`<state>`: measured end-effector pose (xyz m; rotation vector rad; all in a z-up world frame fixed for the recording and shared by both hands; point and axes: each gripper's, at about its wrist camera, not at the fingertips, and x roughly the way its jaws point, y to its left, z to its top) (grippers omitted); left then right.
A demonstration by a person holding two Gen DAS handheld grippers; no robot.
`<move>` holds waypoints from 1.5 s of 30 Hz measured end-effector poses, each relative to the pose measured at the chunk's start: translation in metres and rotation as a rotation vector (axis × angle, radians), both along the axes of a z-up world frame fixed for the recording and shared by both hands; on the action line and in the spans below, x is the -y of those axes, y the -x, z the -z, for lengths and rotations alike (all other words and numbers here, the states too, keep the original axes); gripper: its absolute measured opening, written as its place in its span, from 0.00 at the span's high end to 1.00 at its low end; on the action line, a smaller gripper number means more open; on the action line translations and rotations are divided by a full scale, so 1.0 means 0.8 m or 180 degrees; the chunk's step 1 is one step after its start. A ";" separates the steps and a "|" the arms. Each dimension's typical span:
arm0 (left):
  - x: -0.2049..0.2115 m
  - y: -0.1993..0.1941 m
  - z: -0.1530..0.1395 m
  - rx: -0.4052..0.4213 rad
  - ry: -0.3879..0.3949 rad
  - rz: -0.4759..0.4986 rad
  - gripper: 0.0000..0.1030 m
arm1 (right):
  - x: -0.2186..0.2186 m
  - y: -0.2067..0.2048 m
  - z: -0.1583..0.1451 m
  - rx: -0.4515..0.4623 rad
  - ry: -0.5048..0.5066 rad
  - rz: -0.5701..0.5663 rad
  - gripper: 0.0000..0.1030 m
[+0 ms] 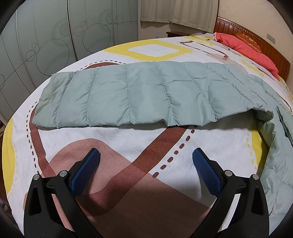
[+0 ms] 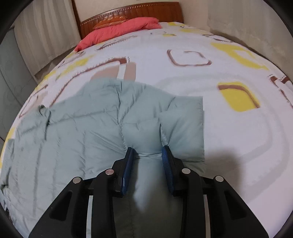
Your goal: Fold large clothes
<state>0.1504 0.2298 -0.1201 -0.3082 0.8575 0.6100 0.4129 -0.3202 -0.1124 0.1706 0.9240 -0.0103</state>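
Bedsheet (image 1: pixel 128 139) bare — jacket (image 1: pixel 128 93) beyond.

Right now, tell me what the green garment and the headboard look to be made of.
Green garment: thin, smooth synthetic shell with a slight sheen, probably nylon or polyester, stitched into puffy quilted panels, so likely down or fibre filled. Headboard: reddish-brown wood by its look, glossy varnish, vertical grooves; veneer cannot be ruled out.

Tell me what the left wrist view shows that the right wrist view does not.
Only the left wrist view shows the wardrobe doors with circle patterns and the left gripper, open over bare bedsheet. Only the right wrist view shows the right gripper with a bunched fold of the jacket between its pads. Both share the green quilted jacket, the patterned bedsheet, the red pillow and the wooden headboard.
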 end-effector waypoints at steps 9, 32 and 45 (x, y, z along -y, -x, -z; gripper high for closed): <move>0.000 0.000 0.000 -0.0001 -0.0005 0.0001 0.02 | 0.005 0.064 -0.035 0.0180 -0.0116 0.0101 0.67; 0.000 0.001 0.001 0.0015 0.0003 0.0003 0.02 | -0.093 0.092 -0.017 0.0160 0.0196 -0.0234 0.45; -0.019 0.014 -0.009 0.0309 0.0391 0.0025 0.02 | -0.097 0.082 0.013 0.0071 0.0167 -0.0198 0.31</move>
